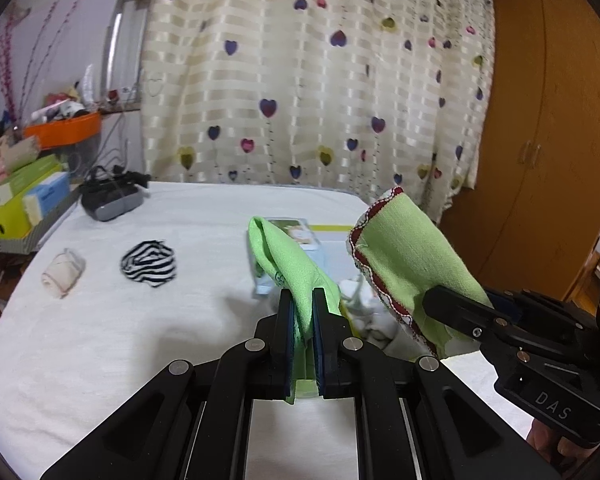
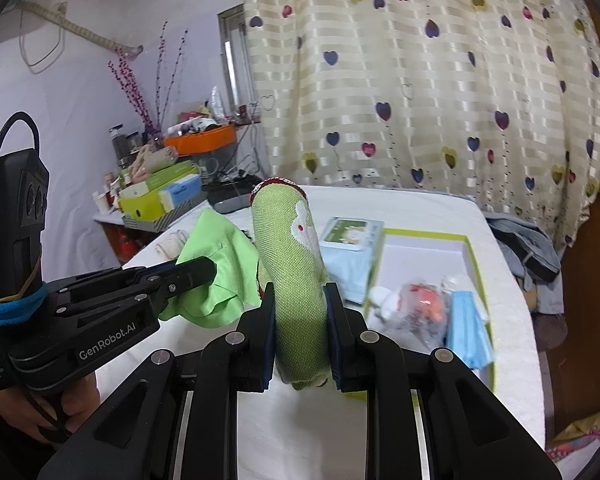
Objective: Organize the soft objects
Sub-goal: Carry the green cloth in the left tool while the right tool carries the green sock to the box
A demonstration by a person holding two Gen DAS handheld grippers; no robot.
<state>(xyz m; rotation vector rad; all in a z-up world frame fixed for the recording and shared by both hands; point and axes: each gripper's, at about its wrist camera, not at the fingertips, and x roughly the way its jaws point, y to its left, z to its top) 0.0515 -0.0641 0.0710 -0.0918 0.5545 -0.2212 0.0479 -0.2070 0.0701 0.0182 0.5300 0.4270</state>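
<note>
My left gripper [image 1: 302, 300] is shut on a smooth light green cloth [image 1: 284, 256], which stands up above the fingers over the white bed. My right gripper [image 2: 300, 292] is shut on a green knit piece [image 2: 292, 248] with a white flower and a red and white edge. The two grippers are side by side. The right gripper [image 1: 460, 308] and its knit piece [image 1: 404, 248] show at the right of the left wrist view. The left gripper [image 2: 196, 270] and its cloth [image 2: 220, 256] show at the left of the right wrist view.
A black and white striped cloth [image 1: 150, 266] and a rolled cream sock [image 1: 62, 272] lie on the bed at left. An open box with a yellow-green rim [image 2: 472, 264] holds a blue mask [image 2: 470, 332] and a plastic bag. A black headset [image 1: 110, 196] sits at the far left corner.
</note>
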